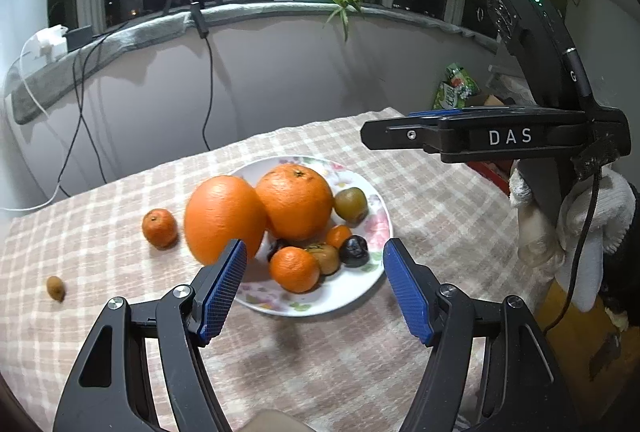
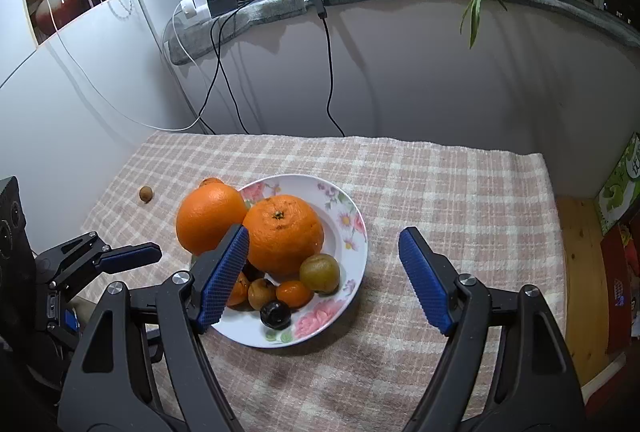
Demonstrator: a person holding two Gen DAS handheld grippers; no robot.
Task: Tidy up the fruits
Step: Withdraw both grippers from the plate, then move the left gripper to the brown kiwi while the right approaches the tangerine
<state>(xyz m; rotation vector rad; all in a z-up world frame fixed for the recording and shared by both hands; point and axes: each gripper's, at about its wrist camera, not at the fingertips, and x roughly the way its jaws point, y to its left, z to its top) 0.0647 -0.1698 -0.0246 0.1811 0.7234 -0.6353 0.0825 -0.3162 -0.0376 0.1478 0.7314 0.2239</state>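
A: From the left wrist, what shows?

B: The left gripper [image 1: 314, 264] hovers over the flowered plate [image 1: 360, 290], its blue fingers [image 1: 224, 286] spread apart, gripping nothing. A big orange [image 1: 222, 218] sits at the plate's left rim, just past the left pad; whether they touch I cannot tell. On the plate: a second big orange [image 1: 294, 200], a mandarin [image 1: 295, 269], a greenish fruit [image 1: 351, 204], a dark plum [image 1: 354, 251]. On the checked worktop [image 1: 420, 192], another mandarin [image 1: 159, 227] and a small brown fruit [image 1: 55, 287] lie left of the plate.

A: And the right wrist?

B: The right gripper [image 2: 324, 278] hangs above the same plate [image 2: 348, 200], fingers [image 2: 426, 280] wide and empty. The rim orange [image 2: 210, 218] touches the plated one [image 2: 282, 232].
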